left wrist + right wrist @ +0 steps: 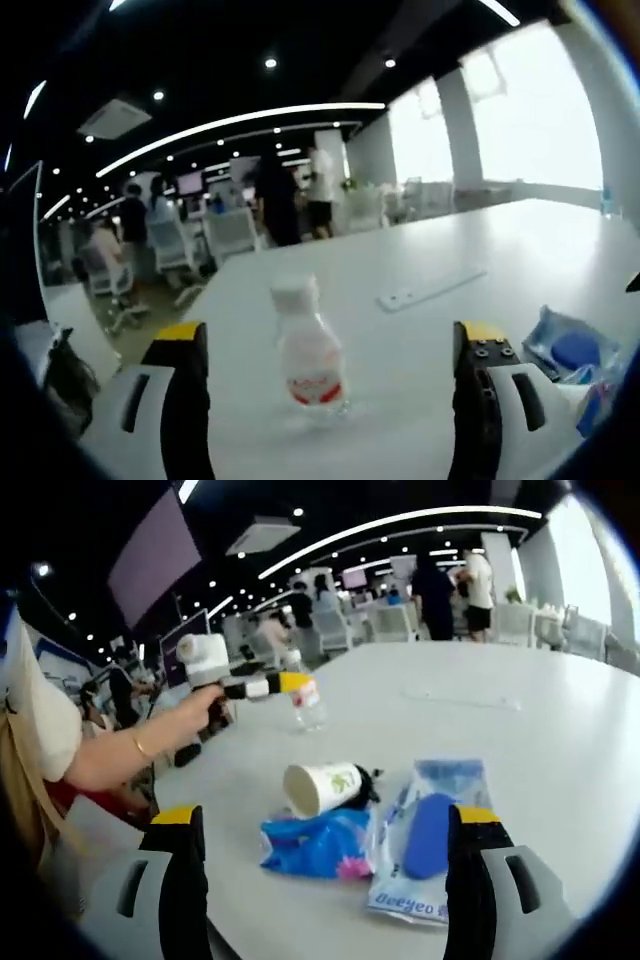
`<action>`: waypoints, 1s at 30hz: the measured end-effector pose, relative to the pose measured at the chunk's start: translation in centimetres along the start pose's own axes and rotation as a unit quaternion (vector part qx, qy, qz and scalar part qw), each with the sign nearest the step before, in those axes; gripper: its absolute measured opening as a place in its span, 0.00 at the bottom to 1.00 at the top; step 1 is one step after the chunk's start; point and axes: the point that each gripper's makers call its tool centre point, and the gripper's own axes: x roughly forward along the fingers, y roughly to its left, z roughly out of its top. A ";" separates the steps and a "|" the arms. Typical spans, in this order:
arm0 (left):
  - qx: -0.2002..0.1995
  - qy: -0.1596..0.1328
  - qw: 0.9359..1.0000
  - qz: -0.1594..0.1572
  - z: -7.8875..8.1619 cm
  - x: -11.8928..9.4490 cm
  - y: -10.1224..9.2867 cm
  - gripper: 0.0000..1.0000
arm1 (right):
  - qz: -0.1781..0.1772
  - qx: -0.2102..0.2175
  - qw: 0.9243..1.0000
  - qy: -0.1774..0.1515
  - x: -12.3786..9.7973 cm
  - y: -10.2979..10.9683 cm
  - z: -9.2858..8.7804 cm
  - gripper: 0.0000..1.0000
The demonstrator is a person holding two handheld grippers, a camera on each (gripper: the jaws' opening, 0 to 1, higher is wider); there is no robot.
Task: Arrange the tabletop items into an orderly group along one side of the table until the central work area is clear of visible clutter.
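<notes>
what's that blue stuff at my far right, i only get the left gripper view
Observer: A clear packet with something blue inside, lying flat on the table.
Operator: anything else next to it
Observer: A paper cup, lying on its side to the left of the packet in the right gripper view.
Operator: that all
Observer: No, a crumpled blue bag lies just on the near side of the cup.
</notes>
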 end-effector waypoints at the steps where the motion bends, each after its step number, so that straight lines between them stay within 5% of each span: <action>1: -0.001 0.001 1.000 -0.004 0.2 -0.3 -0.3 0.99 | -0.002 -0.001 1.000 -0.002 0.1 -0.1 0.1 0.99; 5: 0.045 0.014 0.999 -0.027 0.4 -1.1 -1.3 0.99 | 0.017 -0.012 1.000 0.003 0.2 0.7 -0.1 1.00; 11: -0.001 0.013 0.998 -0.057 0.8 -3.7 -2.3 0.99 | 0.036 -0.013 0.999 -0.017 0.5 1.6 0.8 0.99; 21: 0.008 0.035 0.994 -0.103 0.5 -9.1 -4.4 0.99 | 0.013 -0.044 0.999 -0.025 1.8 0.9 2.6 0.99; 30: 0.001 0.044 0.990 -0.131 -0.2 -12.0 -5.8 0.99 | 0.044 -0.052 0.998 -0.008 4.5 1.7 2.9 0.97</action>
